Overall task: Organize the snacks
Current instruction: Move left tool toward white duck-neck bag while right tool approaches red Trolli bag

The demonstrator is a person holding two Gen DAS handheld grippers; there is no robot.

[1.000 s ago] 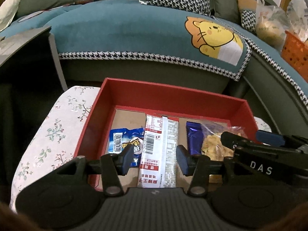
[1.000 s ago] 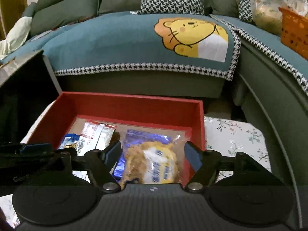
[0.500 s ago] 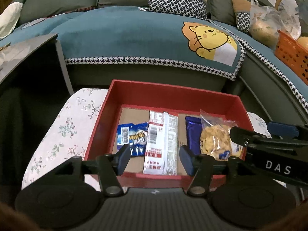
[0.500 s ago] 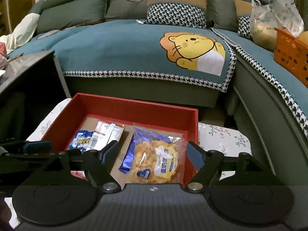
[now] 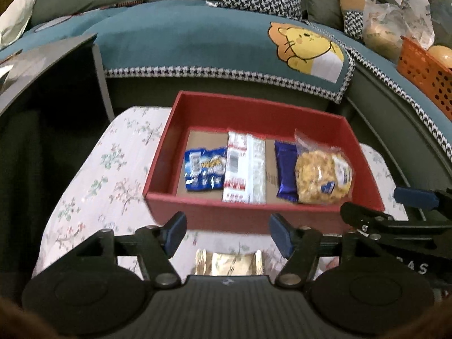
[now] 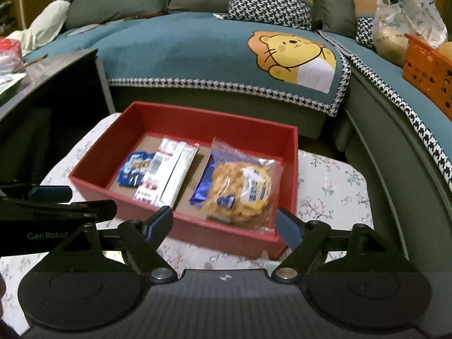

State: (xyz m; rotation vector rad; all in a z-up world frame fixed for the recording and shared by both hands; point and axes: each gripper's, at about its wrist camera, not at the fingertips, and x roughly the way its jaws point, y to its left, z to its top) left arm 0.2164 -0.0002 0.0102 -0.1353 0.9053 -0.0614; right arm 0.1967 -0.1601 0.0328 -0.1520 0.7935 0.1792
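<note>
Red box (image 5: pixel 245 220) at twelve o'clock holds four snack packets; both claws, left gripper (image 5: pixel 227 233) and right gripper (image 6: pixel 224 227), gape wide and empty above a gold packet (image 5: pixel 228 262) at six o'clock.

Black left tongs (image 5: pixel 227 233), blue fingertip pads (image 5: pixel 176 230), silver screws, right tongs (image 6: pixel 224 227) alike

One red box (image 5: pixel 262 220), four snack packets inside, one gold packet (image 5: pixel 228 262) outside.

The floral-clothed table (image 5: pixel 93 186) bears a red box (image 5: pixel 248 217) and gold packet (image 5: pixel 228 262).
</note>
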